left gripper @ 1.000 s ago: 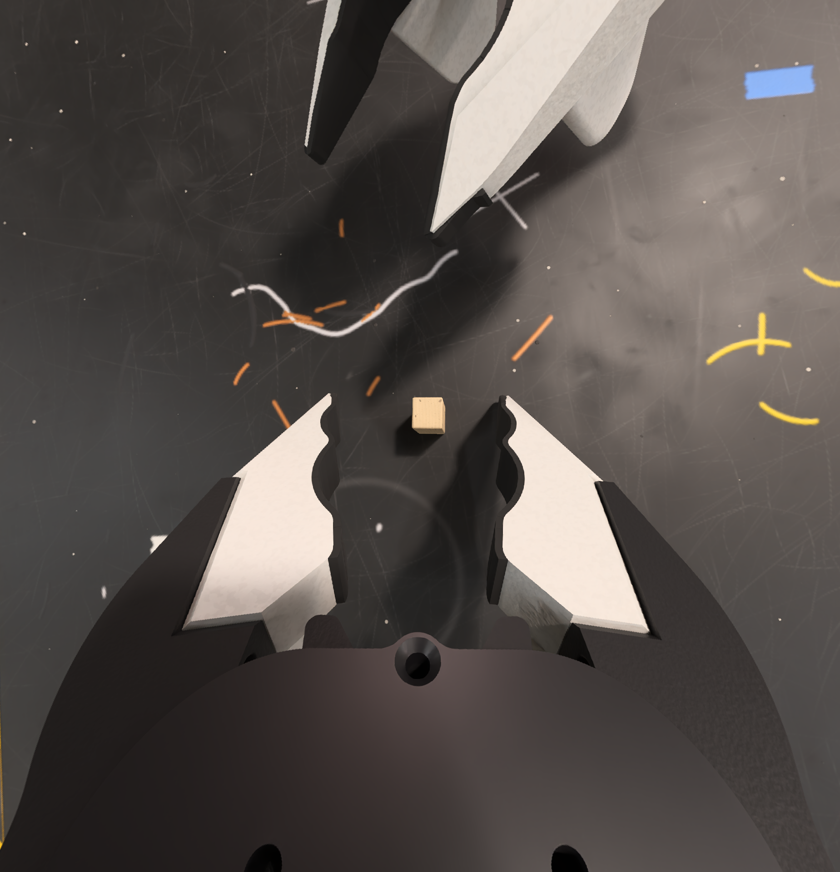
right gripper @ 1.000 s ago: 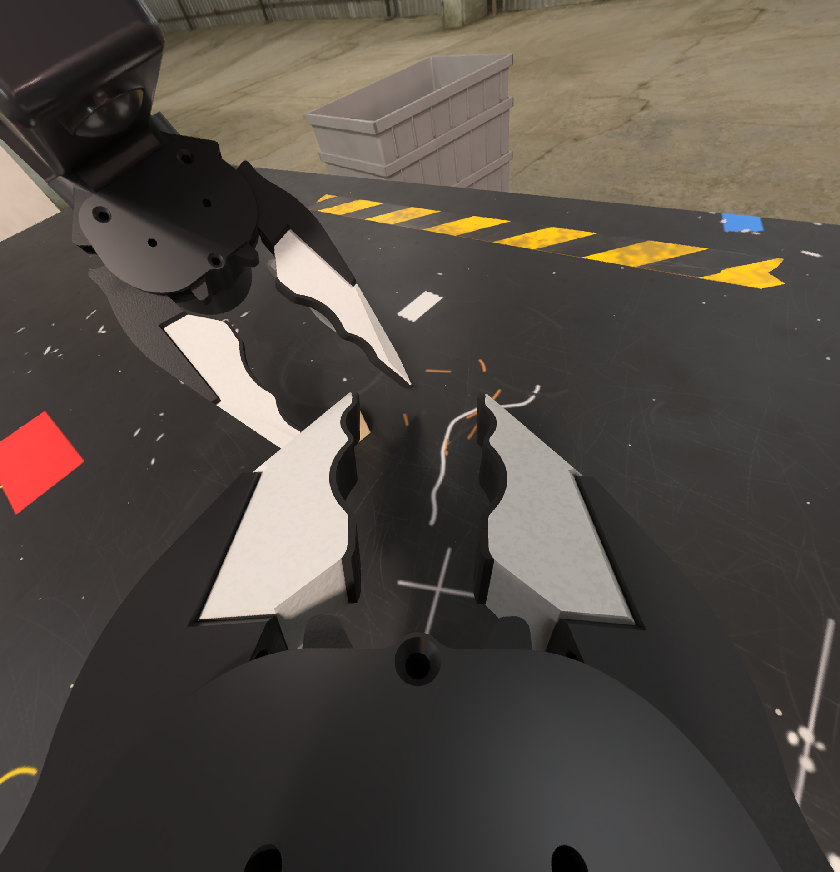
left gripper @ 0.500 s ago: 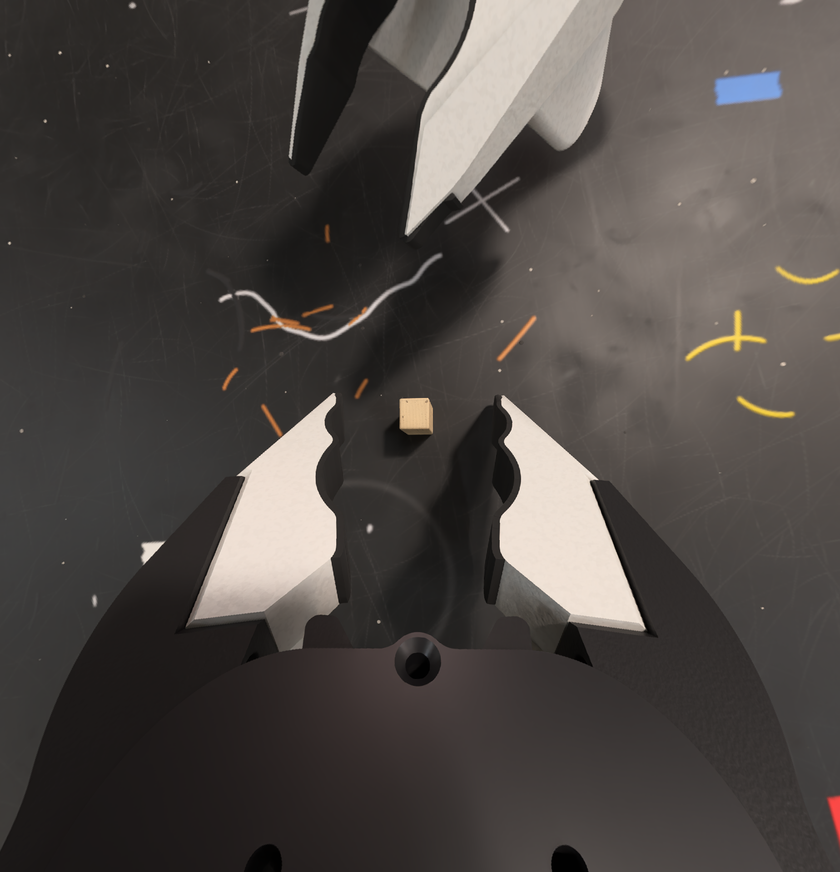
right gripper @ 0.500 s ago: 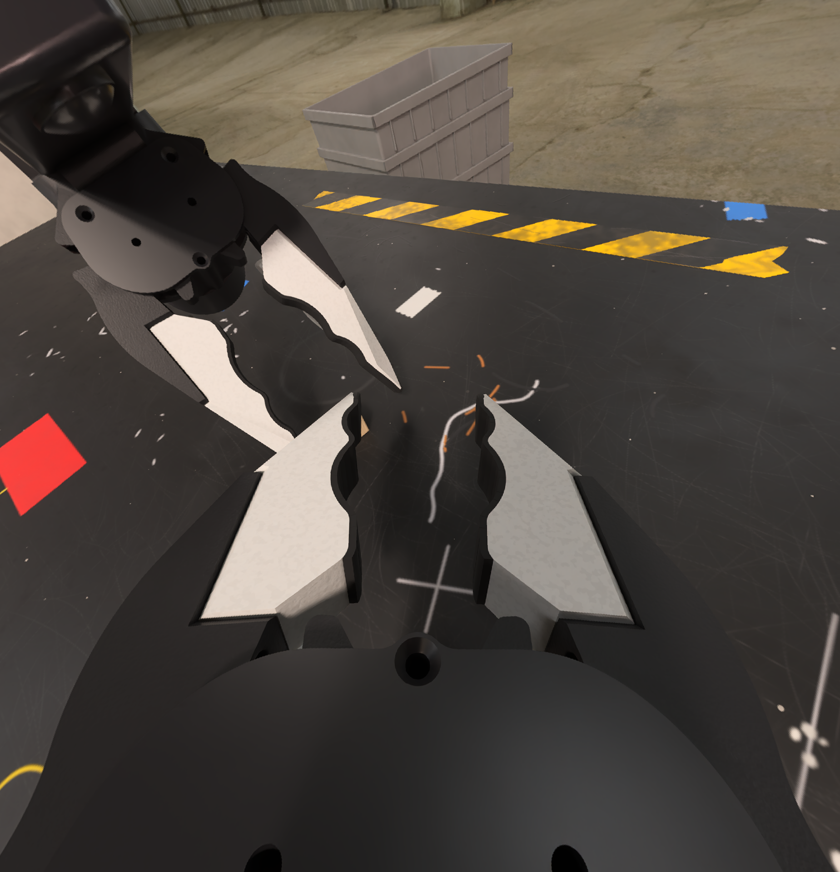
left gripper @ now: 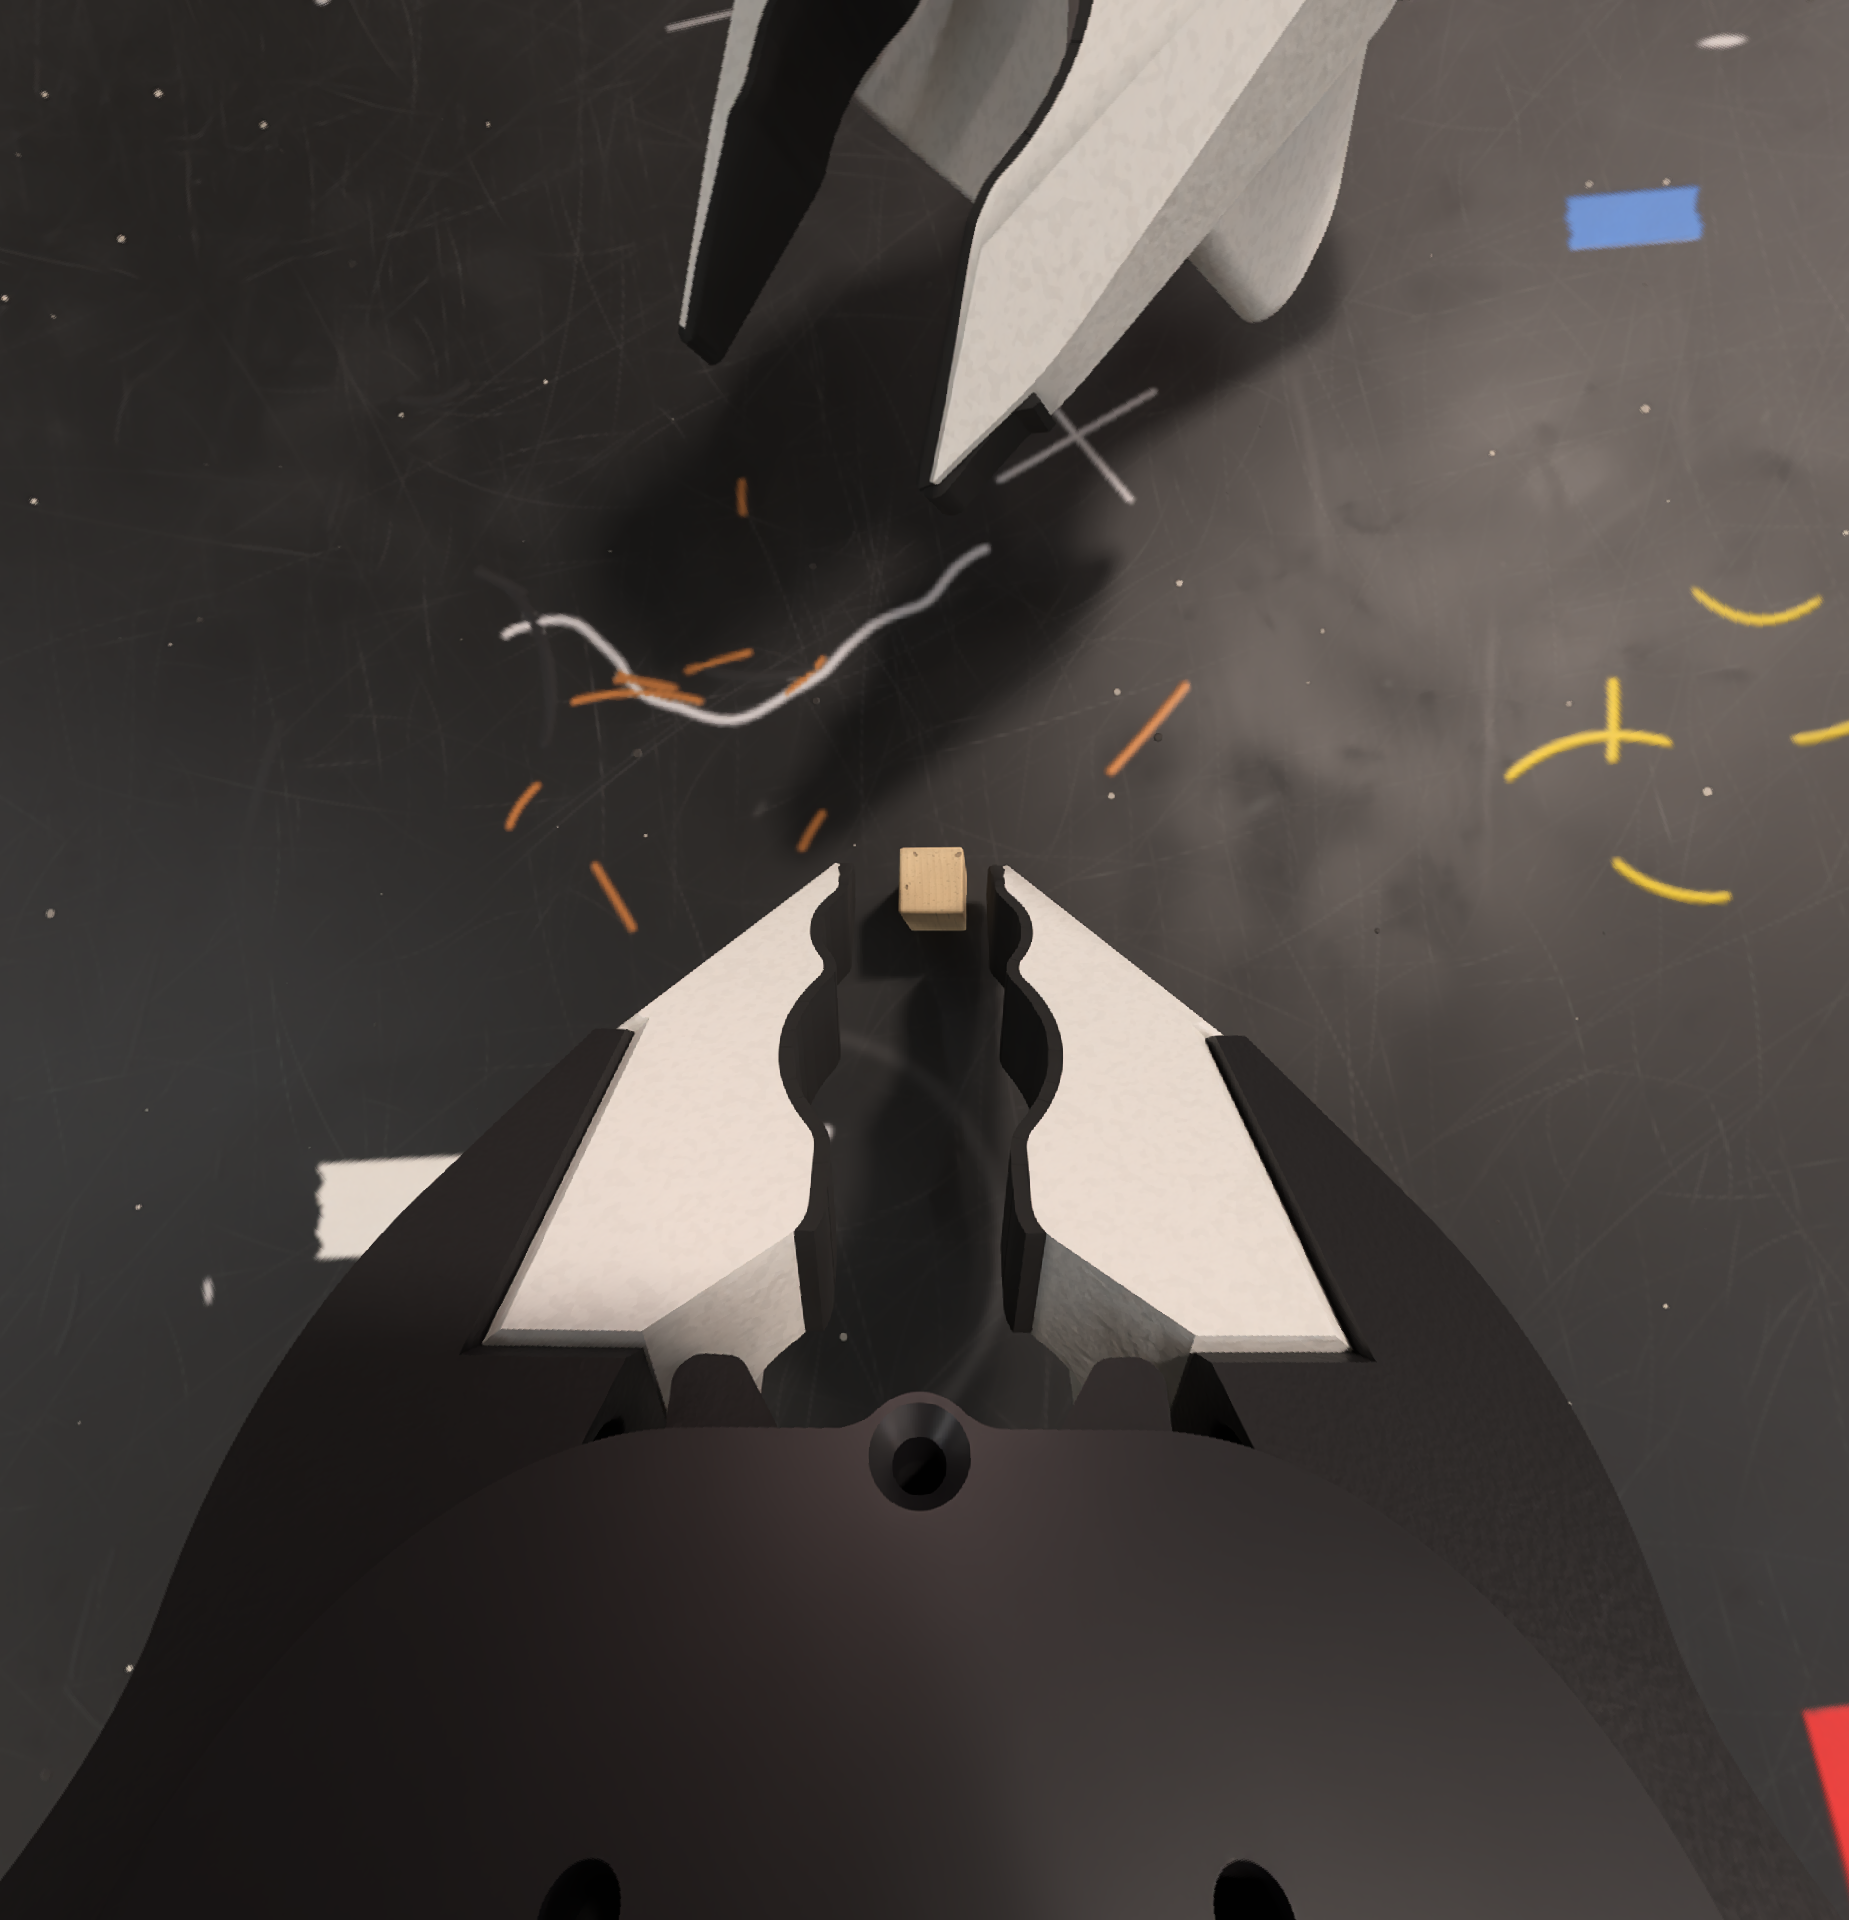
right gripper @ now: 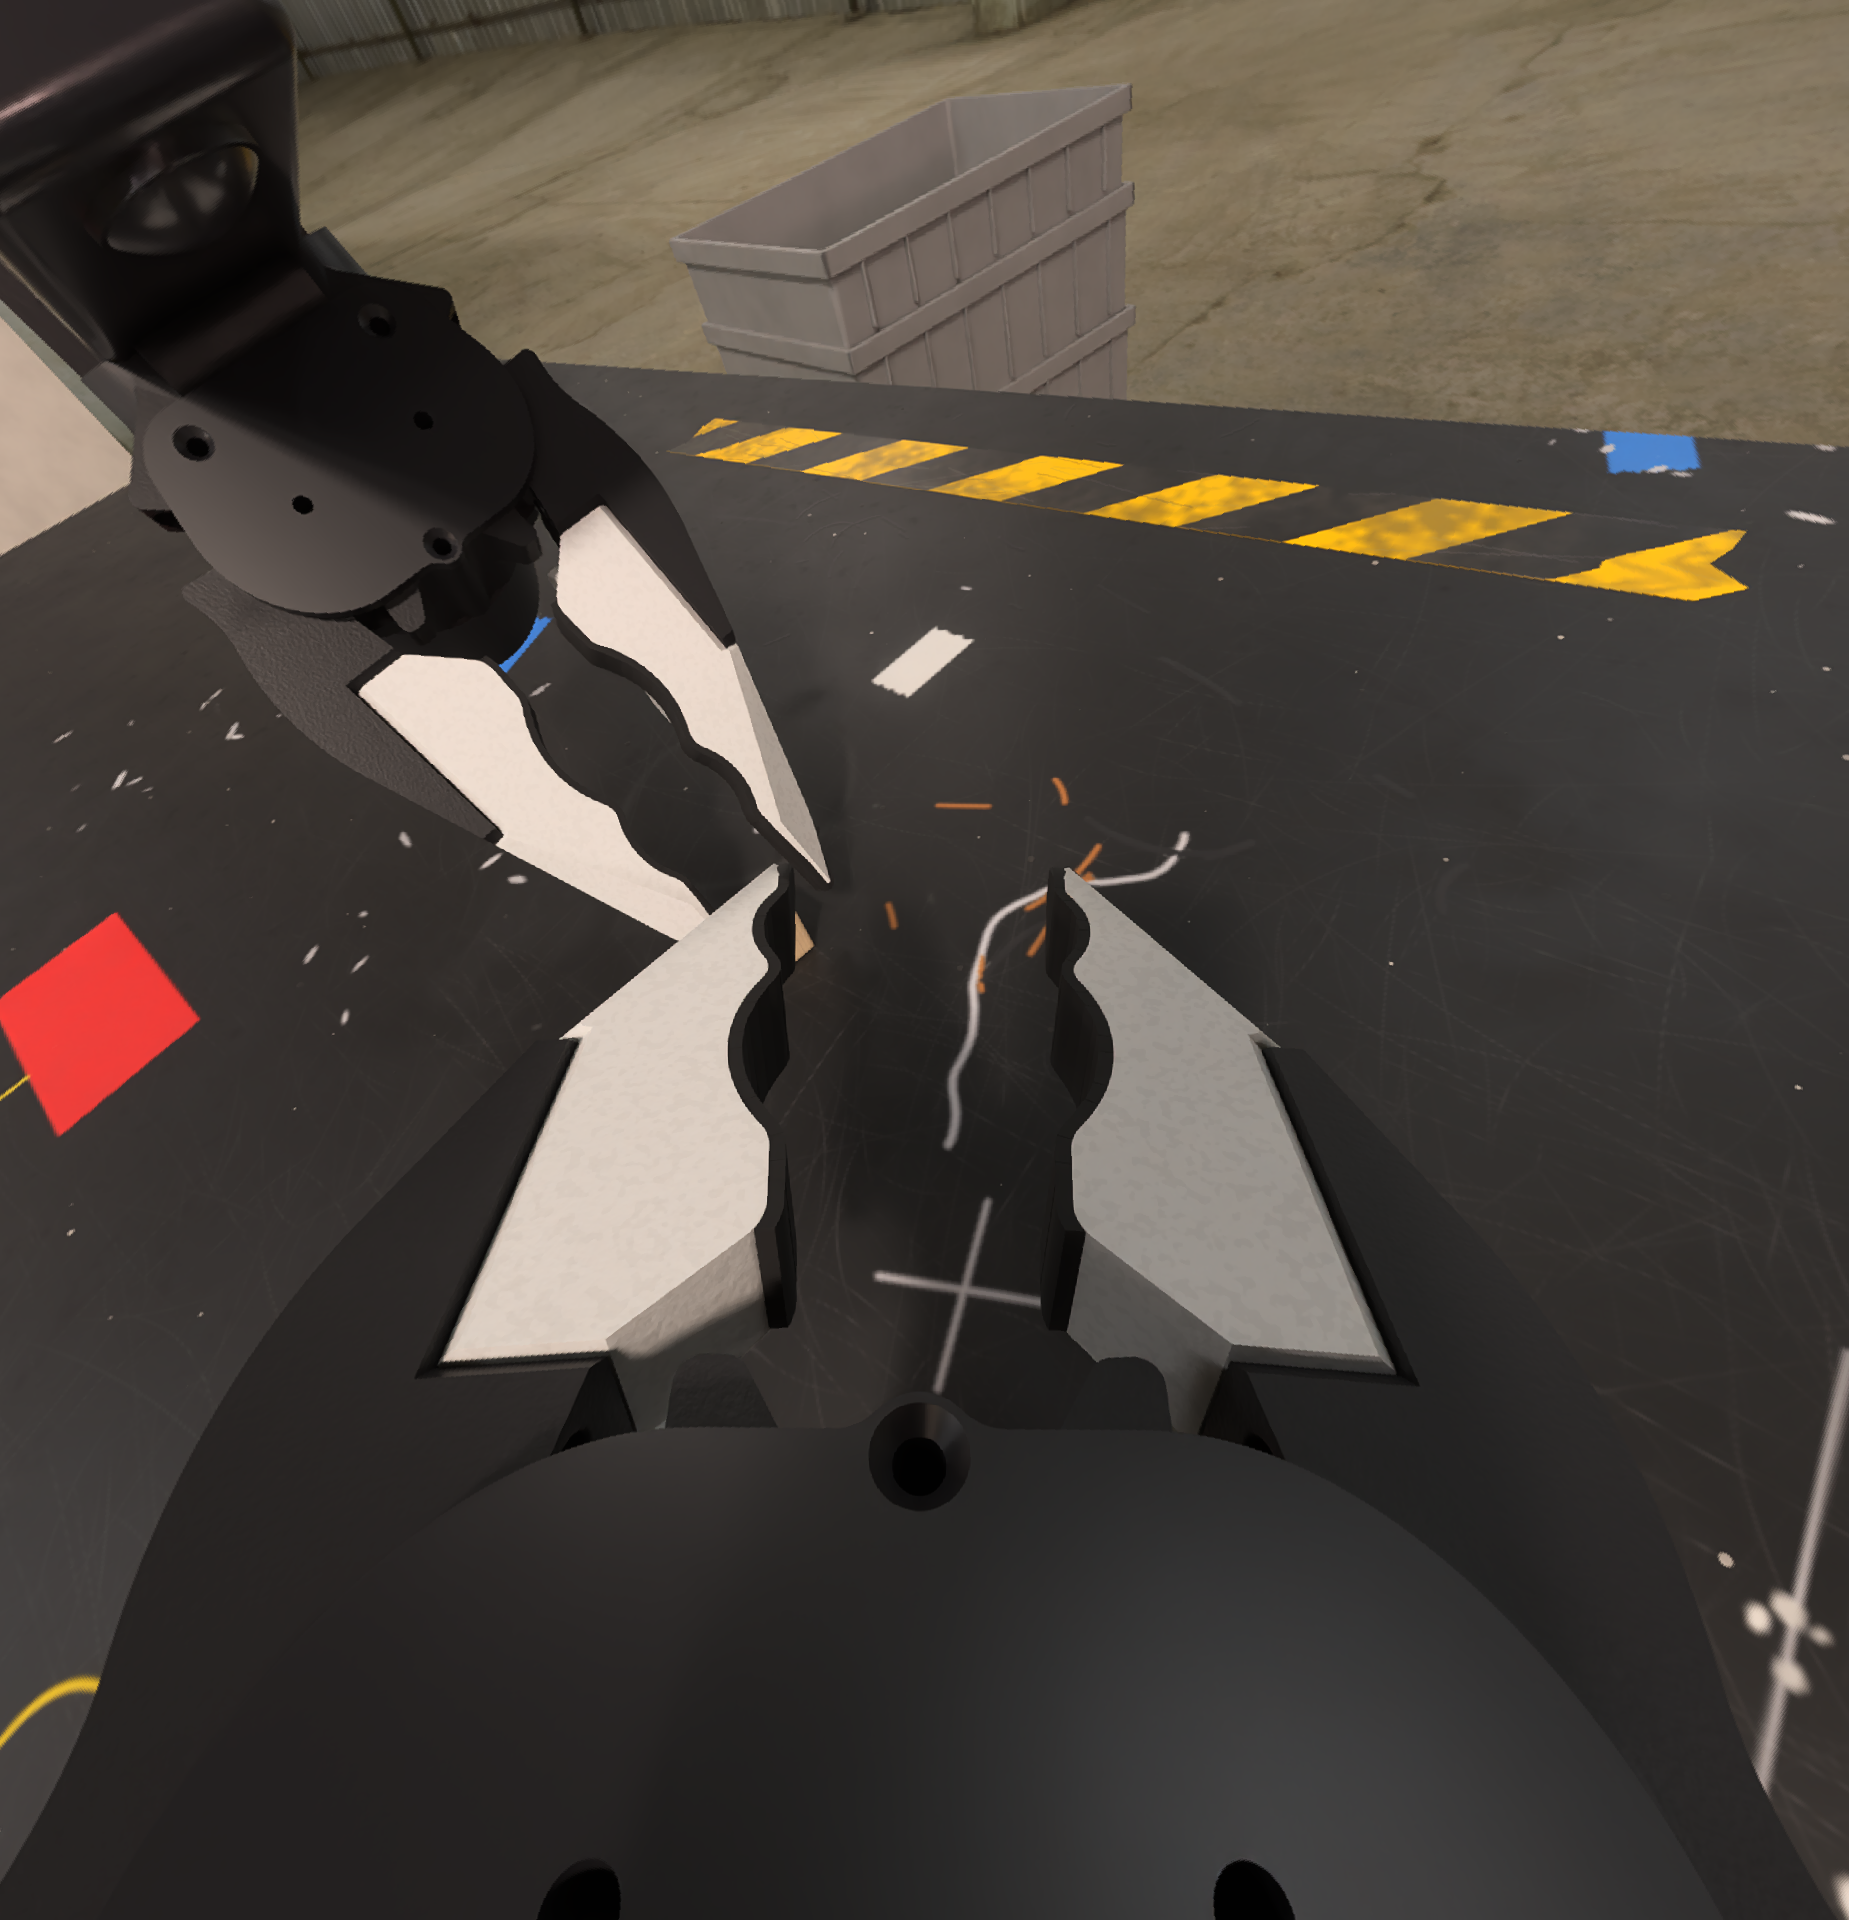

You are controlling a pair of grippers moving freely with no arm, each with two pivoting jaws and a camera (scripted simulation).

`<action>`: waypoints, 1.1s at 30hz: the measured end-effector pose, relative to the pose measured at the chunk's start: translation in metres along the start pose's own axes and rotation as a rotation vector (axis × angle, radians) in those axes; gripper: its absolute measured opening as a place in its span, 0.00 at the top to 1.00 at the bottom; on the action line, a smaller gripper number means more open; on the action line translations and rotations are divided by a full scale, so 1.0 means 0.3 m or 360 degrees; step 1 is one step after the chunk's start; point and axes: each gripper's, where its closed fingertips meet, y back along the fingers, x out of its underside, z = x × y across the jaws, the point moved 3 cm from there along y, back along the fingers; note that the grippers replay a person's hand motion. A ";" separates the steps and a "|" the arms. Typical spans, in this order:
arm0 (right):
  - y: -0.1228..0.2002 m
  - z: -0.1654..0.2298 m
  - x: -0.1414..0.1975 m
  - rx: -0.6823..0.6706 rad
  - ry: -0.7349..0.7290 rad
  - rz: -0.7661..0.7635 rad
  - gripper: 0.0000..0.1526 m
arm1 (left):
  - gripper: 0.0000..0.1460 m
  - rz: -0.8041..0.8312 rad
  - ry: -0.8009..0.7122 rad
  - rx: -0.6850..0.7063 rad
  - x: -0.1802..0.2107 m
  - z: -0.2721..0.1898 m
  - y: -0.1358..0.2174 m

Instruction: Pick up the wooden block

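The wooden block [left gripper: 932,886] is a small pale cube standing on the dark table [left gripper: 276,416]. My left gripper [left gripper: 918,883] points down at it, with a fingertip on each side of the block. The jaws are narrowed, and a small gap shows on both sides. In the right wrist view only a sliver of the block [right gripper: 804,940] shows behind my right gripper's left finger [right gripper: 691,1039]. The left gripper [right gripper: 764,891] reaches in there from the upper left. My right gripper [right gripper: 920,894] is open and empty, just right of the block. It also shows in the left wrist view [left gripper: 826,416], above the table.
A grey ribbed bin [right gripper: 930,239] stands beyond the table's far edge, behind yellow-black hazard tape [right gripper: 1211,499]. Flat marks lie on the table: a red square [right gripper: 89,1023], blue tape [left gripper: 1632,218], white tape [left gripper: 380,1205], and chalk lines.
My left gripper has moved forward until its fingertips flank the block, and its jaws have narrowed a lot. The right gripper has barely moved and stays open.
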 end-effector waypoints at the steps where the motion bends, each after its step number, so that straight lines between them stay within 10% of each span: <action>1: 0.000 0.000 0.000 0.0000 -0.0001 0.0000 0.68 | 0.83 -0.0005 0.0006 -0.0002 -0.001 0.001 0.002; 9: -0.001 -0.001 0.000 -0.0002 -0.0008 0.0002 0.68 | 0.67 0.0059 -0.0072 -0.0020 0.002 -0.012 -0.018; 19: -0.001 -0.001 0.001 -0.0006 -0.0017 0.0002 0.68 | 0.92 0.0004 0.0003 0.0025 0.005 -0.004 -0.008; 33: -0.033 -0.003 0.059 0.0182 0.0253 0.0278 0.69 | 0.92 -0.0083 0.0090 0.0021 -0.004 0.016 0.020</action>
